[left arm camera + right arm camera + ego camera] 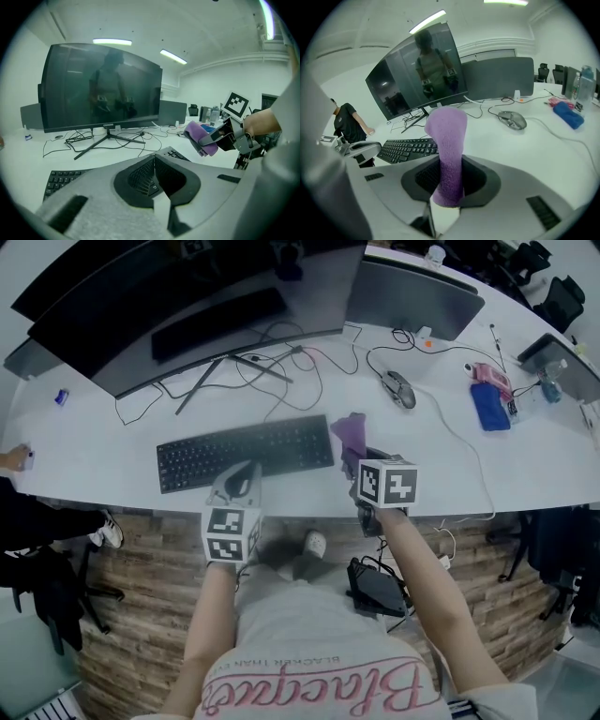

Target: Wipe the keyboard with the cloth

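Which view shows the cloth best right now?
The right gripper view: the purple cloth fills the middle, standing up, clamped in the right claw. The head view shows it small, beside the right end of the keyboard; the left gripper view shows it sideways, off to the right.

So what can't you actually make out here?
- Keyboard: in the left gripper view, mostly covered by the body of the left tongs.
- Cloth: in the right gripper view, its lower end vanishes inside the right tongs.
- Blue thing: in the head view, too small to name.
- Monitor: the screen is dark and shows only reflections.
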The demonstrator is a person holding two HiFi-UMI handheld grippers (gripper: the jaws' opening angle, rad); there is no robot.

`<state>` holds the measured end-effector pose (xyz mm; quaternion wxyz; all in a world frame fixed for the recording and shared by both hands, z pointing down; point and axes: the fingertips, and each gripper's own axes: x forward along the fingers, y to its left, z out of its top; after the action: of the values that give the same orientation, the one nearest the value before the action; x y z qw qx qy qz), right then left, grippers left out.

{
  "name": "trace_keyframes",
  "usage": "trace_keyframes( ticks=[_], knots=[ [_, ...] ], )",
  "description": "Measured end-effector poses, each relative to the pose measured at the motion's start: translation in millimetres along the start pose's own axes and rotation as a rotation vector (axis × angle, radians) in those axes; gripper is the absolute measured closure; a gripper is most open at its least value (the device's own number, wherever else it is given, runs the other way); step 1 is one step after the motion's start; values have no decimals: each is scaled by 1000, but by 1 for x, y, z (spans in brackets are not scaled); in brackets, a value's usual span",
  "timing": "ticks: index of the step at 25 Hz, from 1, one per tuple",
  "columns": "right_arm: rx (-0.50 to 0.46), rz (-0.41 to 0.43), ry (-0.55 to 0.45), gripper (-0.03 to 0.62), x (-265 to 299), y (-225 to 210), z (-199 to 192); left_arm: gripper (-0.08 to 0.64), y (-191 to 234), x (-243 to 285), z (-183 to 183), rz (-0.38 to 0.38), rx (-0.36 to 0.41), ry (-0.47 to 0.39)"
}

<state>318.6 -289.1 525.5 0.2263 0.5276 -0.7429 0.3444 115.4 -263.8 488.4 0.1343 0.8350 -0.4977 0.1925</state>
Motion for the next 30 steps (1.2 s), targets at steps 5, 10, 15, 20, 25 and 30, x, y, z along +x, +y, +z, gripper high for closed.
trace_keyframes(
  ticks=[5,10,15,20,25,30],
  knots=[
    [-49,24,-98,500,-20,26,28,552,10,-12,28,8,26,-61],
    [-100,58,-211,500,-40,69,62,552,22,-28,70,10,72,-155],
    [-161,110,-321,500,-60,124,94,552,32,-55,115,5,117,-265],
    [-227,162,-441,500,-82,181,125,552,44,-86,160,11,158,-375],
    [-312,183,-553,500,-103,230,148,552,54,-115,191,16,196,-464],
    [-408,185,-696,500,-129,269,164,552,60,-138,211,13,210,-532]
  ],
)
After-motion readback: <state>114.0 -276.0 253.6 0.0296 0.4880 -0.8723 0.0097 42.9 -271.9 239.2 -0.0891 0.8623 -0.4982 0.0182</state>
